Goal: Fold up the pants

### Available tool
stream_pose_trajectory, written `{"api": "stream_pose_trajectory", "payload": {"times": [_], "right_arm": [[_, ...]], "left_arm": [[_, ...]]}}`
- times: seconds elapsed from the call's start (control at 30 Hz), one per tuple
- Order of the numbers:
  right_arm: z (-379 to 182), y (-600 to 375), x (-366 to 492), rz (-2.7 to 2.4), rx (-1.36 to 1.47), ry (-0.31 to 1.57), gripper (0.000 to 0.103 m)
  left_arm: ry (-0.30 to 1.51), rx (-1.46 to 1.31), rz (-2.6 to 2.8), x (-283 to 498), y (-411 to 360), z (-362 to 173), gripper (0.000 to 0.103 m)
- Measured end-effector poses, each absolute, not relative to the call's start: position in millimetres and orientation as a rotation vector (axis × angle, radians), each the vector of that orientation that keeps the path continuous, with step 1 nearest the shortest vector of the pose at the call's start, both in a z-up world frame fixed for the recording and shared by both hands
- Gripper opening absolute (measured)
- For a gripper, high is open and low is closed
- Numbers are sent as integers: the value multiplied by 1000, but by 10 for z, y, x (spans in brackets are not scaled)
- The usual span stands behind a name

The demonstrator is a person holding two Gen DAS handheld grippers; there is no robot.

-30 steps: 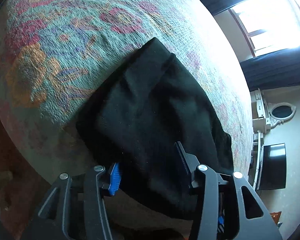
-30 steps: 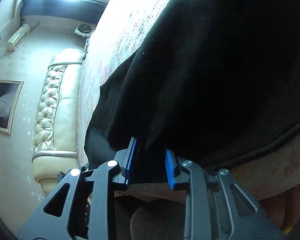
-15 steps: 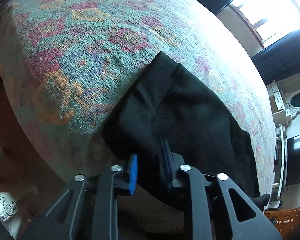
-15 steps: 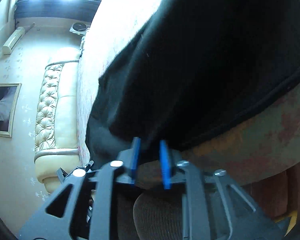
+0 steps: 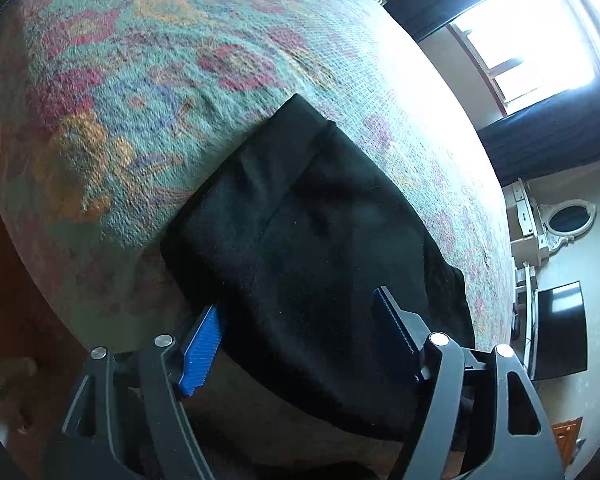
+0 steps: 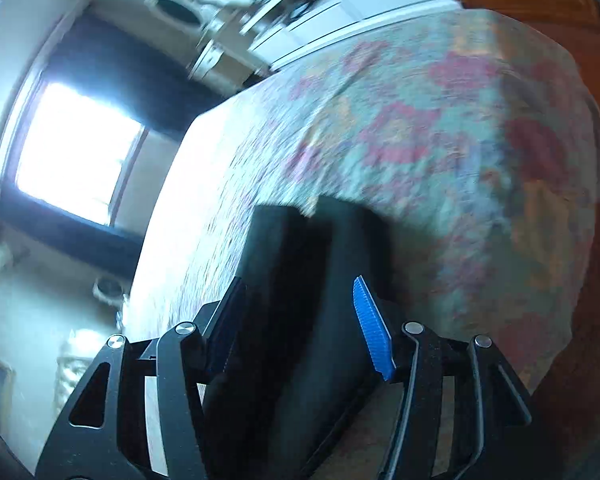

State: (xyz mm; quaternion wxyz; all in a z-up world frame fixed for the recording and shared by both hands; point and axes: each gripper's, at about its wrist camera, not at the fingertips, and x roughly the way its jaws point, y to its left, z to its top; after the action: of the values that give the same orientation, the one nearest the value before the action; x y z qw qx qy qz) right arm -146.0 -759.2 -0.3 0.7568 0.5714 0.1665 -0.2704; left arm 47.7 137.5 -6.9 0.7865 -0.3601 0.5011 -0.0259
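Black pants (image 5: 312, 232) lie folded on a floral bedspread (image 5: 140, 80), with their near edge hanging over the bed's side. My left gripper (image 5: 300, 336) is open, its blue pads either side of the pants' near edge and clear of the cloth. In the blurred right wrist view the pants (image 6: 308, 264) show as a dark folded block on the bedspread (image 6: 440, 140). My right gripper (image 6: 304, 320) is open just in front of them, holding nothing.
A bright window (image 5: 528, 36) with dark curtains is beyond the bed. A white dresser with an oval mirror (image 5: 568, 220) and a dark screen (image 5: 556, 328) stand at the right. Brown floor (image 5: 4, 280) lies below the bed's edge.
Both grippers were shut on the pants' edge half a second ago and have opened and let go. The right gripper has swung round fast, so its view now looks along the bed.
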Motion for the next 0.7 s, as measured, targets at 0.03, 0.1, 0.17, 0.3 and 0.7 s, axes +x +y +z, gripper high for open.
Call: {"api": "stream_pose_trajectory", "payload": {"times": [0.03, 0.1, 0.17, 0.3, 0.7], "right_arm": [[-127, -7619, -1607, -576, 1337, 329, 55], [-378, -7512, -1686, -489, 1479, 341, 55], [-602, -7296, -1601, -359, 1573, 357, 55], [-814, -6968, -1231, -221, 1623, 333, 57], [-875, -7181, -1406, -469, 1543, 190, 66]], "left_arm": [[1088, -790, -58, 481, 1375, -93, 72], [1092, -777, -60, 509, 1343, -91, 72], [1095, -745, -63, 493, 1326, -102, 72], [1093, -711, -63, 508, 1248, -138, 75], [1108, -714, -68, 519, 1246, -163, 76]]}}
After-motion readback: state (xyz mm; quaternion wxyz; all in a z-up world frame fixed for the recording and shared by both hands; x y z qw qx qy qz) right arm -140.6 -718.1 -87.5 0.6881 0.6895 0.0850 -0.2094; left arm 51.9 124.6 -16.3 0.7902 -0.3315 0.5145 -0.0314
